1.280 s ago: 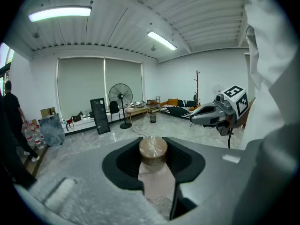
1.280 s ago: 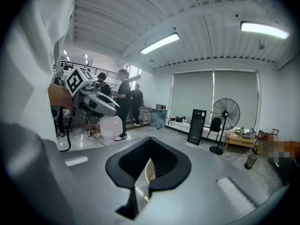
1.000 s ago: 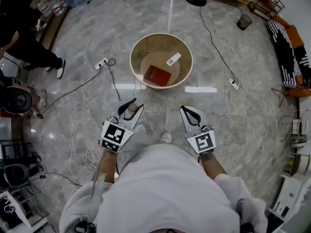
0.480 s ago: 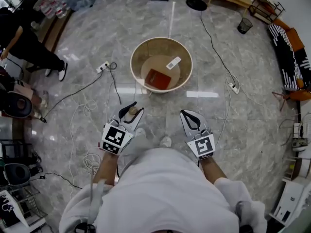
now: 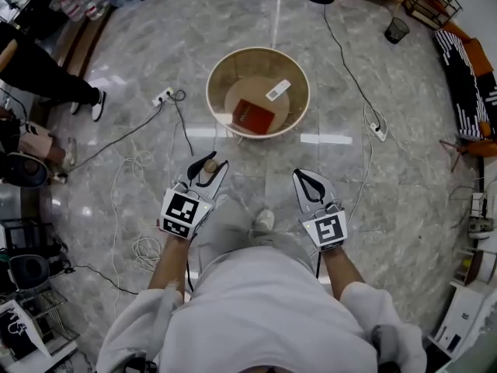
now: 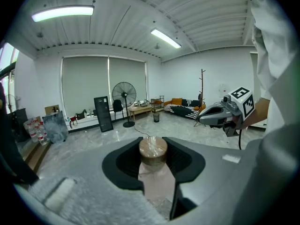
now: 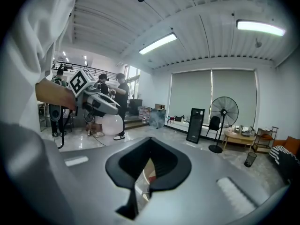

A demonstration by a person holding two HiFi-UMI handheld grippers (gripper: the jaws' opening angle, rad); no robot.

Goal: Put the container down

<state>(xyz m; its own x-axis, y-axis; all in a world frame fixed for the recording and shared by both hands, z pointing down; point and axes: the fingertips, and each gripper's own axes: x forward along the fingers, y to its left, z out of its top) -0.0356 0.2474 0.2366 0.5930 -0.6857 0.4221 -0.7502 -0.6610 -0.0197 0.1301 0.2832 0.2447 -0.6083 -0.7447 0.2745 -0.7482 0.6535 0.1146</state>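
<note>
A small clear container with a round brown lid (image 5: 210, 166) sits between the jaws of my left gripper (image 5: 206, 166), which is shut on it. In the left gripper view the lid (image 6: 153, 150) stands upright between the dark pads (image 6: 127, 161), held above the marble floor. My right gripper (image 5: 302, 176) hovers level with it to the right, its jaws together and nothing in them. Only a thin slit shows between them in the right gripper view (image 7: 148, 143). A beige round tub (image 5: 213, 72) stands on the floor ahead, holding a red flat box (image 5: 253, 116) and a white tag (image 5: 277, 90).
Cables snake over the floor, with a power strip (image 5: 161, 98) left of the tub and another (image 5: 376, 132) to its right. A person (image 5: 39, 72) stands at the far left. A striped sofa (image 5: 466, 76) and a bin (image 5: 396, 29) lie at the right; equipment crowds the left edge.
Both grippers have risen slightly in the head view as the view shifted. The left one still holds the container; nothing was let go or taken.
</note>
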